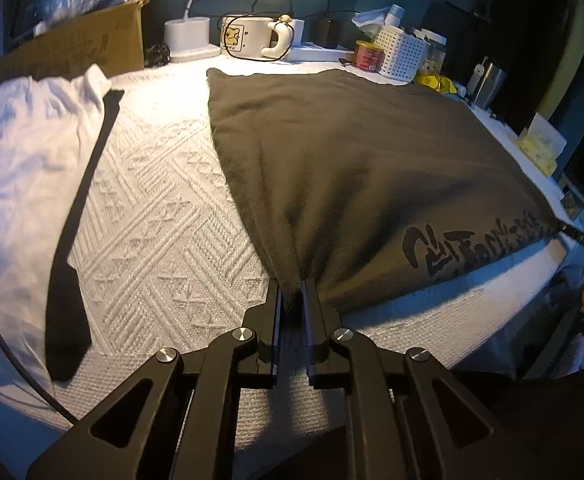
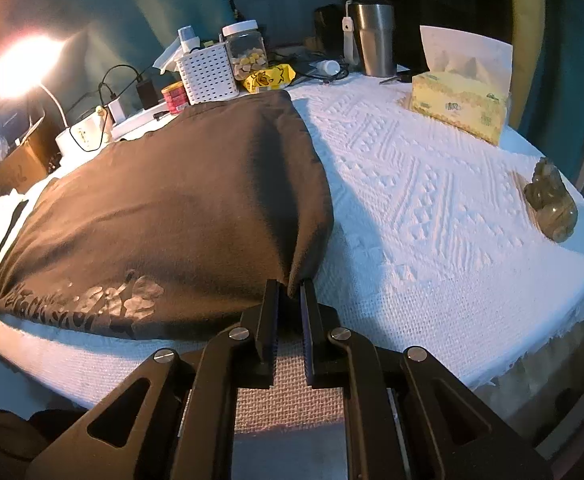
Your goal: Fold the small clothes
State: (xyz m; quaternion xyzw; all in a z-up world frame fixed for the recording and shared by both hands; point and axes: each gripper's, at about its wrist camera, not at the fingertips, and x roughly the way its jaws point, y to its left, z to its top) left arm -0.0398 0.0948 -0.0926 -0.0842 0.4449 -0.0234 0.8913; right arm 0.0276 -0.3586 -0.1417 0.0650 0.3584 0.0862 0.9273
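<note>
A dark olive-brown garment (image 1: 351, 152) with black lettering along its near edge lies spread on the white textured tablecloth (image 1: 164, 216). My left gripper (image 1: 292, 286) is shut on its near left corner, and the cloth bunches into a peak between the fingers. In the right wrist view the same garment (image 2: 172, 200) fills the left half. My right gripper (image 2: 290, 286) is shut on its near right corner, with a fold of cloth pinched between the pads. Both corners are held just above the table's front edge.
A crumpled white garment (image 1: 20, 160) with a long black strip (image 1: 80, 216) lies at the left. Along the back stand a cardboard box (image 1: 72, 48), a mug (image 1: 248, 38), a white basket (image 1: 399, 54), a steel tumbler (image 2: 373, 38) and a lit lamp (image 2: 20, 68). A tissue box (image 2: 457, 108) and a figurine (image 2: 551, 204) sit at the right.
</note>
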